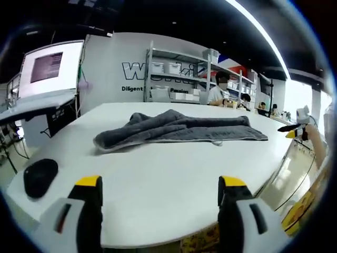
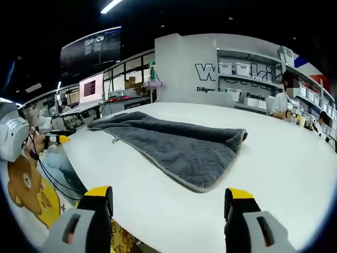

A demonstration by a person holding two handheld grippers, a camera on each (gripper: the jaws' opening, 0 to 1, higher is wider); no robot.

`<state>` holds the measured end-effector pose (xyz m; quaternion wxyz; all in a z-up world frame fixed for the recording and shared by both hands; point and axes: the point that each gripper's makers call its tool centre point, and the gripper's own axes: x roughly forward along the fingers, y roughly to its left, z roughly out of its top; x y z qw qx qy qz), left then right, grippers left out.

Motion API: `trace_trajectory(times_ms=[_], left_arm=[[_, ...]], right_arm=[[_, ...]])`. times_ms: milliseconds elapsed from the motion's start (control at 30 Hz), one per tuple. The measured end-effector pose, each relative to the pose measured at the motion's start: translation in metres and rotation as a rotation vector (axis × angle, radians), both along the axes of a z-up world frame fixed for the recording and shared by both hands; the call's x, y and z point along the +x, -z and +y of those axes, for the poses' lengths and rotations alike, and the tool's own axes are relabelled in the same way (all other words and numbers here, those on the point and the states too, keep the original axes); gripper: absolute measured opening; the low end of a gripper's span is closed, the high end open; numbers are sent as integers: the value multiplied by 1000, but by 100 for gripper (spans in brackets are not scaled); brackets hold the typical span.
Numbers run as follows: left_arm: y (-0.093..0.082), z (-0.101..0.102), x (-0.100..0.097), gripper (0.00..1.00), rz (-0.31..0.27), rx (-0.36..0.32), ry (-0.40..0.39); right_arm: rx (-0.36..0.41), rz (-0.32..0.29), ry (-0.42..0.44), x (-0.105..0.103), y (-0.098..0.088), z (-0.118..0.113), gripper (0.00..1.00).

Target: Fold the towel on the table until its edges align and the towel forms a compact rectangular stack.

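A dark grey towel point(image 1: 174, 132) lies rumpled and loosely spread across the middle of the white table point(image 1: 158, 184). My left gripper point(image 1: 160, 184) hovers over the near table edge, short of the towel, open with nothing between its yellow-tipped jaws. The right gripper point(image 1: 296, 132) shows small at the far right, off the table's end. In the right gripper view the towel point(image 2: 174, 142) stretches away from a rounded near corner. My right gripper point(image 2: 169, 194) is open and empty, just short of that corner. The left gripper point(image 2: 55, 139) appears at the left edge.
A black mouse-like object point(image 1: 39, 176) rests on the table at the near left. Beyond the table stand shelves with white bins point(image 1: 168, 68), a lit monitor point(image 1: 47, 66) and seated people point(image 1: 218, 92). A cartoon-bear printed surface point(image 2: 26, 184) lies below the table edge.
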<state>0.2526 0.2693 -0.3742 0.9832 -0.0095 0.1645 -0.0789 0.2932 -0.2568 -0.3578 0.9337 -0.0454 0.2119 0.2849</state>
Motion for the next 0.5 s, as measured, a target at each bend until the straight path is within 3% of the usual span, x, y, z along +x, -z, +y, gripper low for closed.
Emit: trace_trajectory(times_ms=[267,500], left_arm=[[1,3,-3,96,6,0,-1],[-2,1,-3,98,6,-22,39]], right_arm=[[2,6,-7,0,2,0,99],[11,15,-15,1,4,1,99]])
